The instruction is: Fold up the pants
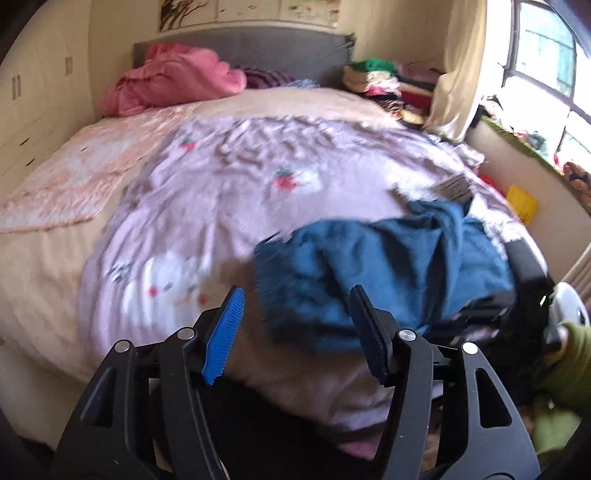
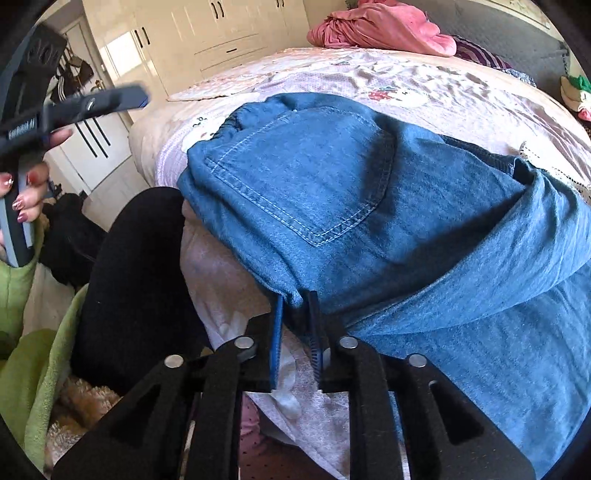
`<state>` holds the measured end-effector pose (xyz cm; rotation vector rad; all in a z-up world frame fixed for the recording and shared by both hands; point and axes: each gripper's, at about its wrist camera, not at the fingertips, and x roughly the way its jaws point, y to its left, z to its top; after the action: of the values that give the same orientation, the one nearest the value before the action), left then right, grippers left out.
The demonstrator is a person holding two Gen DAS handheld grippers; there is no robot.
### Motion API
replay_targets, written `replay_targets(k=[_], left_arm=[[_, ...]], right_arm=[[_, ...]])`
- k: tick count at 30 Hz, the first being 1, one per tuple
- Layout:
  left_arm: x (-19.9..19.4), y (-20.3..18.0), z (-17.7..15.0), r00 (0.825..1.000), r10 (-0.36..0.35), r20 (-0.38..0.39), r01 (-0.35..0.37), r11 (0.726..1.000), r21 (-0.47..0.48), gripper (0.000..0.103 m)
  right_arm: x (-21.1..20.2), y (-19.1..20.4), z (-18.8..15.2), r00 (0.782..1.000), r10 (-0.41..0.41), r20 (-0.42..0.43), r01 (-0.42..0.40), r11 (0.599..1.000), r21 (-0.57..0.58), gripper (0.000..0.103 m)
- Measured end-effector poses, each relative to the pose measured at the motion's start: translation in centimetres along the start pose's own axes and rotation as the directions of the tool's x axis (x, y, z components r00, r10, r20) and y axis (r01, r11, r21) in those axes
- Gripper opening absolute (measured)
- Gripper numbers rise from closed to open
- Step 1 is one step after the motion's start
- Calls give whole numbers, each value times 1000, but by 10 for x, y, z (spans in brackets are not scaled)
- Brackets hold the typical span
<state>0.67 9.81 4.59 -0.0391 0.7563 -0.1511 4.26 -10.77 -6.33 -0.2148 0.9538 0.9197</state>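
Blue denim pants (image 2: 351,192) lie bunched near the front edge of the bed, back pocket up; they also show in the left wrist view (image 1: 388,266). My right gripper (image 2: 297,299) is shut on the near edge of the pants. My left gripper (image 1: 295,299) is open and empty, raised above the bed just left of the pants. It also shows in the right wrist view (image 2: 110,98), held up at the far left.
The bed has a pale pink printed cover (image 1: 229,173). A pink blanket heap (image 1: 173,77) lies by the grey headboard. Stacked clothes (image 1: 380,81) sit at the back right. White wardrobes (image 2: 221,33) stand beyond the bed. My black-clad leg (image 2: 136,266) is at the bed edge.
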Motion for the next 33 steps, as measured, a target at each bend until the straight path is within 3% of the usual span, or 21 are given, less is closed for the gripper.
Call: replay_targets(k=[4, 5, 8, 10, 15, 21, 24, 28, 30, 33], left_arm=[[48, -34, 9, 986, -154, -70, 156, 988, 17, 48], [59, -38, 8, 982, -162, -94, 165, 986, 20, 46], [103, -37, -9, 978, -81, -194, 89, 995, 34, 45], [116, -34, -18, 974, -69, -218, 75, 997, 21, 45], [118, -35, -25, 980, -62, -190, 70, 997, 34, 45], [118, -36, -27, 984, -56, -166, 64, 997, 43, 45], [114, -35, -21, 984, -81, -160, 83, 997, 7, 49], [85, -42, -4, 992, -81, -101, 83, 996, 18, 55], [70, -50, 8, 992, -105, -65, 107, 993, 39, 63], [66, -72, 24, 986, -162, -46, 165, 983, 74, 64]], right_arm=[[-18, 0, -3, 999, 19, 29, -19, 1000, 19, 27], [-24, 0, -2, 999, 19, 38, -20, 1000, 24, 28], [-49, -10, -4, 996, -13, 87, 8, 998, 60, 30], [-63, -21, 0, 990, -59, 126, 48, 995, 92, 33], [-58, -44, 24, 984, -97, 146, 73, 984, 161, 34], [-5, -75, 28, 991, -131, -36, 135, 957, 257, 34], [-13, -77, 29, 994, -105, -9, 103, 956, 276, 34], [-65, -85, 30, 988, -88, 124, 47, 952, 303, 38], [-89, -93, 33, 977, -139, 165, 83, 949, 305, 45], [-112, -114, 40, 956, -229, 185, 161, 933, 321, 47]])
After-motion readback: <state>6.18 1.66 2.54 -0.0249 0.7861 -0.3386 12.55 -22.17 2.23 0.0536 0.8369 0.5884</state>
